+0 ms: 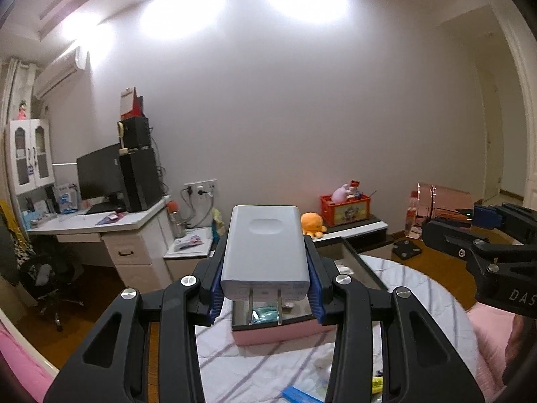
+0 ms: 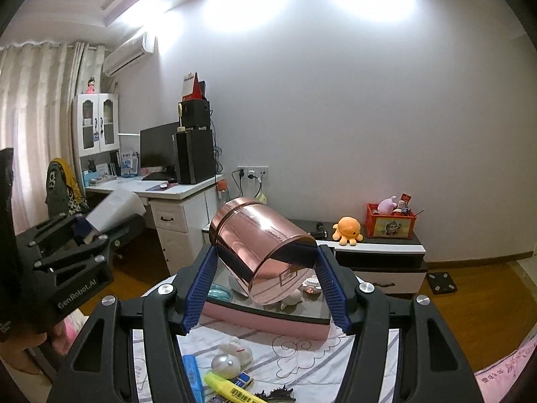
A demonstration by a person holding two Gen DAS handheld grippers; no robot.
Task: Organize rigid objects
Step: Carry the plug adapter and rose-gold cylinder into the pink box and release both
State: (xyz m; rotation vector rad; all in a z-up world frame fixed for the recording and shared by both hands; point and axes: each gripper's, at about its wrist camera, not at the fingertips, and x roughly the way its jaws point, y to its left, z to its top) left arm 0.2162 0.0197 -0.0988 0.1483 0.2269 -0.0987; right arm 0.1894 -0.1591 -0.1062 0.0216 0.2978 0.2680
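My left gripper is shut on a white plug-in charger, its two prongs facing the camera. Beneath it, an open pink box rests on the bed with small items inside. In the right wrist view, my right gripper is shut on a shiny rose-gold tin, tilted, above the same pink box. The two grippers are side by side. The right gripper and its tin appear at the left view's right edge. The left gripper with the charger shows at the other view's left.
On the striped bedsheet near me lie a yellow highlighter, a blue case and a white bunny-shaped item. Beyond the bed stand a white desk and a low cabinet bearing an orange crate and an orange plush.
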